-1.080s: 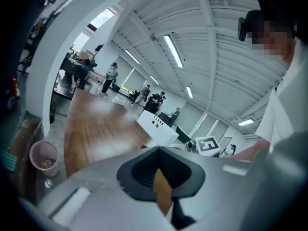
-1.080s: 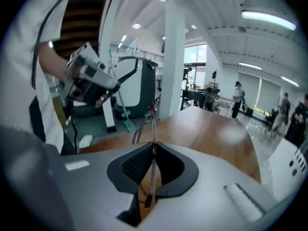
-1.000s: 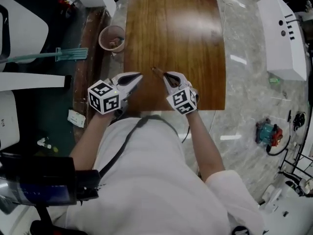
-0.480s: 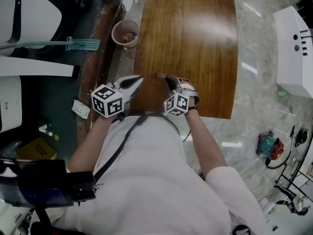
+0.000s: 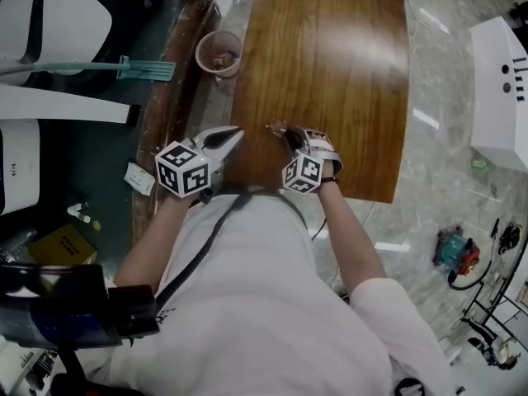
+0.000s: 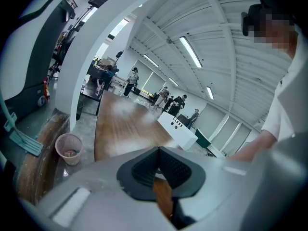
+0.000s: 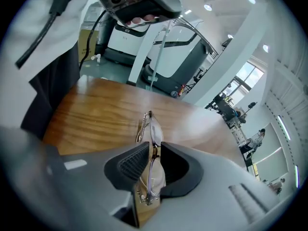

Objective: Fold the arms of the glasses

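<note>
Wooden bench (image 5: 330, 64): glasses (image 7: 155, 129) lie at its near edge, arms seemingly folded flat; right tool (image 7: 154, 153) jaws just parting, slack around them; left tool (image 6: 159, 160) closed, empty. Task looks near done

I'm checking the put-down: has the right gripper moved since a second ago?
Yes. The right gripper has dropped toward the table, its marker cube now smaller against it. Its jaws have just been opening, the glasses between them.

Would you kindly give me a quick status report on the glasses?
Left gripper shut, empty. Right gripper jaws just been opening, glasses loose between them on wooden table. Nothing in the way.
</note>
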A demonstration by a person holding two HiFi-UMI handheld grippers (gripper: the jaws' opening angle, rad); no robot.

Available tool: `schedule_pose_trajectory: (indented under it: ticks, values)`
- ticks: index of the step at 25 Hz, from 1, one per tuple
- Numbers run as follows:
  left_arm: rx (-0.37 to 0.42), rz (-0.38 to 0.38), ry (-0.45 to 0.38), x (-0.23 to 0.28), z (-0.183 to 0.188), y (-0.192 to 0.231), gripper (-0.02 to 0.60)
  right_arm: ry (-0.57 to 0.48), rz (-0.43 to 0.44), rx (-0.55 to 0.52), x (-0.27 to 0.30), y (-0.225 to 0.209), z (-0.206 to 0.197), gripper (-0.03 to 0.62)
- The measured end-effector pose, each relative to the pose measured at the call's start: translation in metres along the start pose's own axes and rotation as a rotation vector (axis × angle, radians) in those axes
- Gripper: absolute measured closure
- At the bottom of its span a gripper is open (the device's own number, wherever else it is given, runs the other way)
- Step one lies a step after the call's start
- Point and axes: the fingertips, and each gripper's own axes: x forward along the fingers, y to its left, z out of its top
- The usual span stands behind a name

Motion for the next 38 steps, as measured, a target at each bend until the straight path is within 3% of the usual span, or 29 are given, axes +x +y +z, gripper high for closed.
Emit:
schedule_pose_trajectory:
  ticks: [7, 12, 16, 21, 29, 38]
  values:
    - [0.014, -0.064, 0.012, 0.005, 0.005, -0.008, 0.577, 0.01, 0.02, 0.156, -0.025, -0.003, 0.003, 0.418]
    - [0.059, -0.146, 0.006, 0.024, 0.019, -0.032, 0.577, -0.071, -0.027, 0.445, -0.072, -0.017, 0.002, 0.417]
    - [0.137, -0.205, -0.016, 0.036, 0.039, -0.06, 0.577, -0.22, -0.141, 0.746, -0.129, -0.046, 0.006, 0.565]
    - [0.219, -0.277, -0.015, 0.047, 0.05, -0.094, 0.577, -0.405, -0.273, 1.013, -0.2, -0.071, 0.013, 0.577]
    - [0.302, -0.353, -0.027, 0.051, 0.059, -0.134, 0.577, -0.53, -0.368, 1.129, -0.257, -0.068, 0.027, 0.586]
    - [0.281, -0.334, -0.042, 0.043, 0.06, -0.133, 0.577, -0.564, -0.378, 1.117, -0.266, -0.081, 0.034, 0.586]
